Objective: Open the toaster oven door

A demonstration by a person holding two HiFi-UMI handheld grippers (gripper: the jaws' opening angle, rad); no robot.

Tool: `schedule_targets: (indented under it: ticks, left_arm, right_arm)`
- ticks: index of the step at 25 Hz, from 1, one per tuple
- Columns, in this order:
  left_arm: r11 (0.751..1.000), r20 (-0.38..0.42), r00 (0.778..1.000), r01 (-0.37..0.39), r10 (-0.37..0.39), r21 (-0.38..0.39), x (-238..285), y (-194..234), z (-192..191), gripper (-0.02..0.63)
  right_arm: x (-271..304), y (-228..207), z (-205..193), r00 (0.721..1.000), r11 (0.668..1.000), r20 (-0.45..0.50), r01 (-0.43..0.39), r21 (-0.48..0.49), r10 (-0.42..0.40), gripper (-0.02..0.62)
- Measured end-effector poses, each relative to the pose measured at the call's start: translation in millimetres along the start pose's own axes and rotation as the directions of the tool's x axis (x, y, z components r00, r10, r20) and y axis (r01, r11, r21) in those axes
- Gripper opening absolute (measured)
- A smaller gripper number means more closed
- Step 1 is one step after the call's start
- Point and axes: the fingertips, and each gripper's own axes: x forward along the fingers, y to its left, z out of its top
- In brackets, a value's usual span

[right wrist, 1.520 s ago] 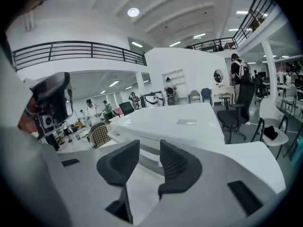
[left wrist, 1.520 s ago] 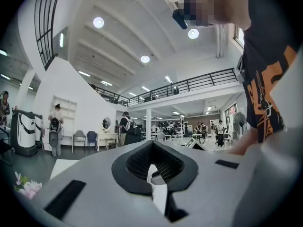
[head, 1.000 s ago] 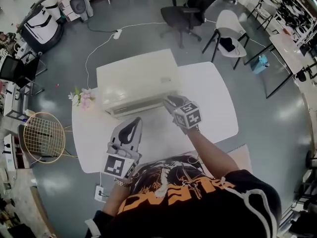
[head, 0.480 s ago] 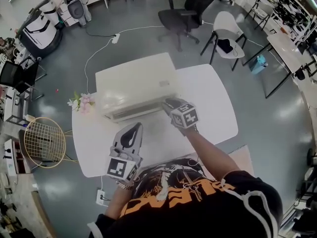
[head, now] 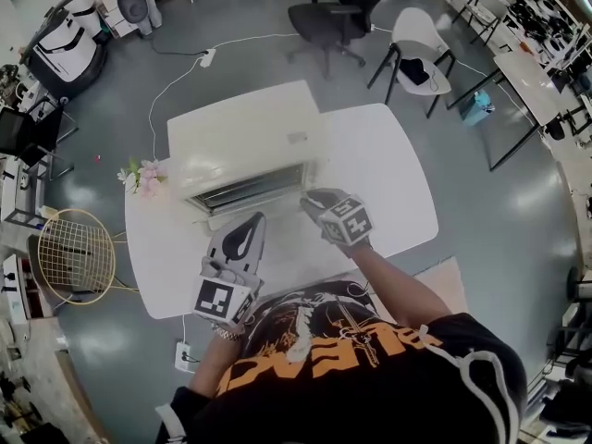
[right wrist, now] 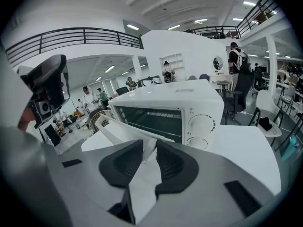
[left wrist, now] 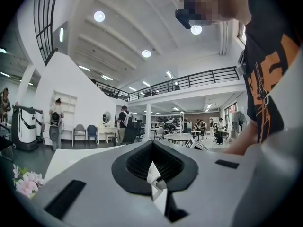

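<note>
The white toaster oven [head: 245,141] stands at the back of a white table [head: 379,174], and its door [head: 254,213] is tipped partly down, so the wire rack inside shows. My right gripper [head: 314,200] is at the door's right end. In the right gripper view its jaws [right wrist: 149,148] are shut on the right end of the white door handle [right wrist: 118,132], below the dark oven opening [right wrist: 156,119] and the knobs [right wrist: 201,126]. My left gripper [head: 242,229] hovers over the table's near left side with its jaws [left wrist: 152,167] shut on nothing, pointing up into the room.
Pink flowers [head: 139,176] lie at the table's left edge, left of the oven. A racket [head: 74,255] leans by the table on the floor. A black office chair [head: 338,17] and a white chair [head: 421,54] stand behind the table. A power strip [head: 185,357] lies near my feet.
The oven door has swung from closed to partly open. My right gripper has drawn back toward me and downward with the handle. The left gripper has hardly moved.
</note>
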Motion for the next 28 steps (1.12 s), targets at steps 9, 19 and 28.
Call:
schedule_targets:
  ticks: [9,19,28]
  left_arm:
    - [1.000,-0.017,1.000,0.006,-0.006,-0.007,-1.1,-1.4,-9.2,0.020]
    - [1.000,-0.043,0.999,-0.012,0.011,-0.020,-9.7,6.4,-18.5,0.021]
    - [1.000,-0.058,0.998,-0.007,0.005,-0.027,-12.4,0.1,-23.1,0.021]
  right_arm:
    - [-4.6,13.8,-58.0,0.997,0.986,-0.057,-0.047,0.157,0.057,0.104]
    - [-1.5,23.7,-128.9,0.989,0.973,-0.140,-0.019,0.229,0.052,0.101]
    - [13.0,26.8,-189.7,0.976,0.964,-0.212,0.019,0.267,0.040,0.100]
